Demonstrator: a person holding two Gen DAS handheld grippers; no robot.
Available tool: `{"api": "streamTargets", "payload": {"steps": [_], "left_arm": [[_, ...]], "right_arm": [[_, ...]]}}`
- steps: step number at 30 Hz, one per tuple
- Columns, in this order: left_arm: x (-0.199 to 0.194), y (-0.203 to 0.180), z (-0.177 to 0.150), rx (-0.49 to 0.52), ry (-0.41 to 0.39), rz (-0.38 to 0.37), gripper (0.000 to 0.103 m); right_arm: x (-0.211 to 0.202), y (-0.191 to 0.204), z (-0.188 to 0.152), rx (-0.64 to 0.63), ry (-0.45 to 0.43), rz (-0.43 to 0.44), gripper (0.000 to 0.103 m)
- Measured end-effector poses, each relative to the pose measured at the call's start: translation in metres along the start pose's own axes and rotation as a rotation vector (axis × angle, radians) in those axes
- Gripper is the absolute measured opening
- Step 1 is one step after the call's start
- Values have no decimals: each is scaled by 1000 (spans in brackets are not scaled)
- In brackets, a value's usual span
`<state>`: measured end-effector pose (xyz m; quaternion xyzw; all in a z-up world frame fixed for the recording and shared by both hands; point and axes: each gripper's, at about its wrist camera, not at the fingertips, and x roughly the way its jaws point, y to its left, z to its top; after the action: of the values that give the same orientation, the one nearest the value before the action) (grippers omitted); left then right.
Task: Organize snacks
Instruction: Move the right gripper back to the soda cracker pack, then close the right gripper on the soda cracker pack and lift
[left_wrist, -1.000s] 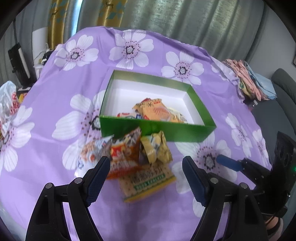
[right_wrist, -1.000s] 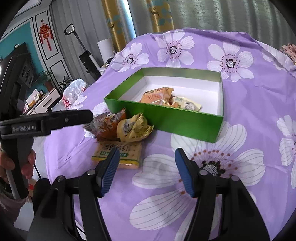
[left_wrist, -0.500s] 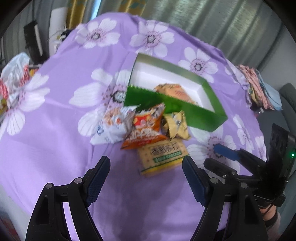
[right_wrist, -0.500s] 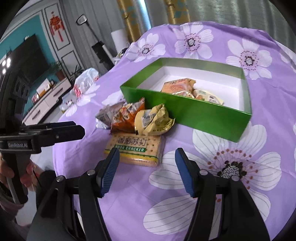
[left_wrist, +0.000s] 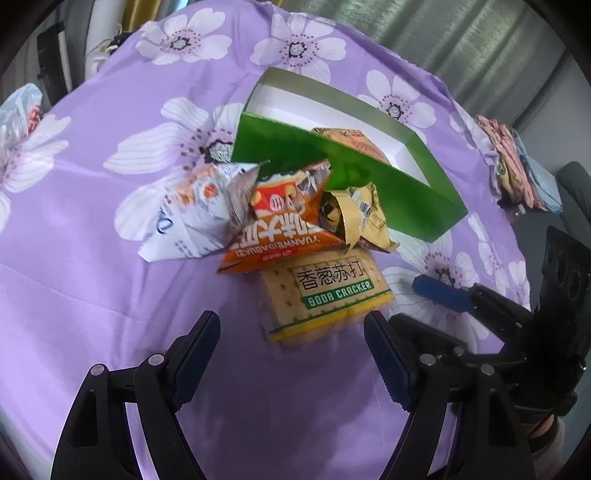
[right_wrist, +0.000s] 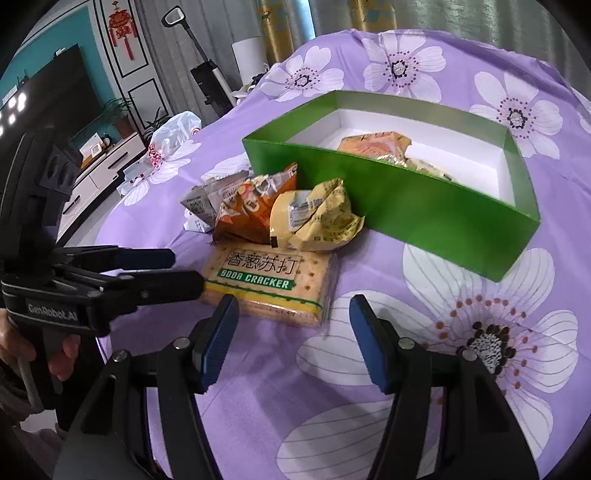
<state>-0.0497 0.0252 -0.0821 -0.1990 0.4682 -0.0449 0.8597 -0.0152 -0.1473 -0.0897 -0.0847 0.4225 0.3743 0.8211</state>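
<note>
Purple flowered cloth (left_wrist: 92, 288) lies bare on the near side of four snack packets, which are heaped against a green box (right_wrist: 424, 218); a soda cracker pack (left_wrist: 325, 295) lies nearest. At least two packets are seen inside the box. Left gripper (left_wrist: 291, 354) and right gripper (right_wrist: 291, 332) are held open, empty.

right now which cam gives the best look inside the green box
The right wrist view: it looks over the green box wall onto the white floor and packets inside. In the left wrist view the box near wall hides most of the inside; one packet top shows.
</note>
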Motion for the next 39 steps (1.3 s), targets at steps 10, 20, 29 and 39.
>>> {"api": "streamTargets", "payload": {"steps": [10,20,29,39], "left_arm": [[8,0,-3,19,-28,-19,80],[9,1,-1,8,-56,-46,80],[19,-8,3,20,-46,-56,68],[16,-4,1,8,-51,-35,56]], "right_arm": [[21,5,-7,-54,45,-5,62],[35,5,4,-100,53,20,64],[37,4,3,-98,57,34,59],[30,11,-4,-62,37,11,51]]}}
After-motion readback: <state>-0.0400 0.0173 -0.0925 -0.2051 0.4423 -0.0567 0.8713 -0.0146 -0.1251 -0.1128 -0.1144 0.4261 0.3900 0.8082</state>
